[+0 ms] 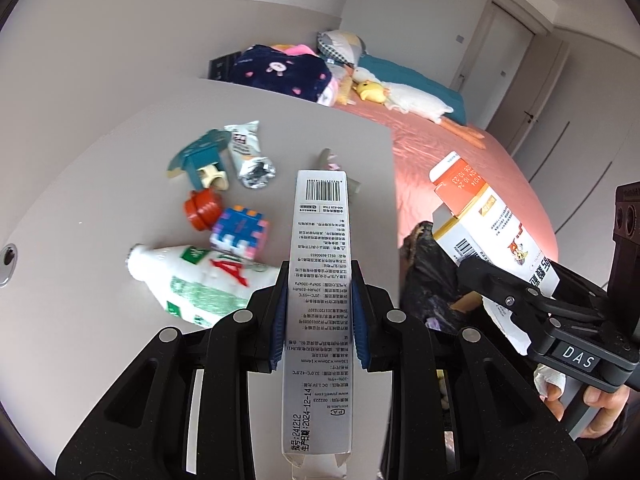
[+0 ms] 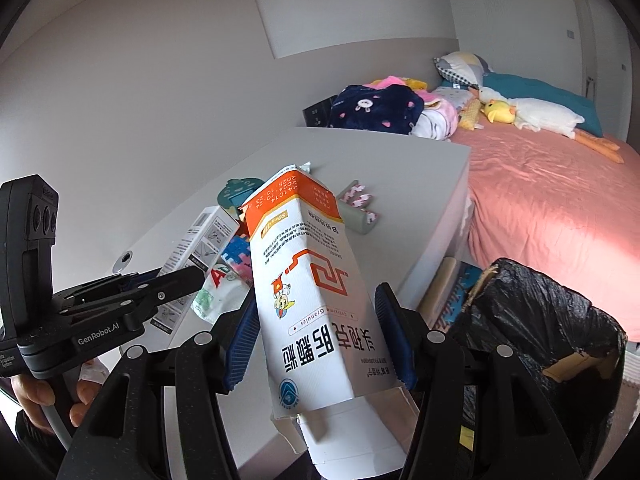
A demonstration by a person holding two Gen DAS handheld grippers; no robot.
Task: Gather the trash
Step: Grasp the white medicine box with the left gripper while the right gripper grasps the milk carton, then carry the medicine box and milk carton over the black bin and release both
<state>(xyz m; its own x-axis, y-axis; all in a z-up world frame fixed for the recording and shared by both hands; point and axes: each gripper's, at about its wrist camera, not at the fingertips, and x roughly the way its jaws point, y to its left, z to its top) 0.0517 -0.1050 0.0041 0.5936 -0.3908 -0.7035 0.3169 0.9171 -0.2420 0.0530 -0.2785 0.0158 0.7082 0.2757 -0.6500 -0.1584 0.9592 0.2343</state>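
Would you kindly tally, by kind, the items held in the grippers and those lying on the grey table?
Cartons held: 2 (grey box in left gripper; orange-and-white box in right gripper)
Bottles: 1 (milk bottle)
Wrappers and packets: 2 (foil wrapper, pink-patterned packet)
Toys: 3 (teal toy, red toy, puzzle cube)
Total: 8

The slim grey box (image 1: 320, 280) reads "2024-12-14"; right gripper (image 1: 476, 276) apparently "DAS".

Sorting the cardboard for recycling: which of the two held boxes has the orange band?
The wide medicine box in the right gripper; the slim box in the left gripper is grey-white with a barcode.
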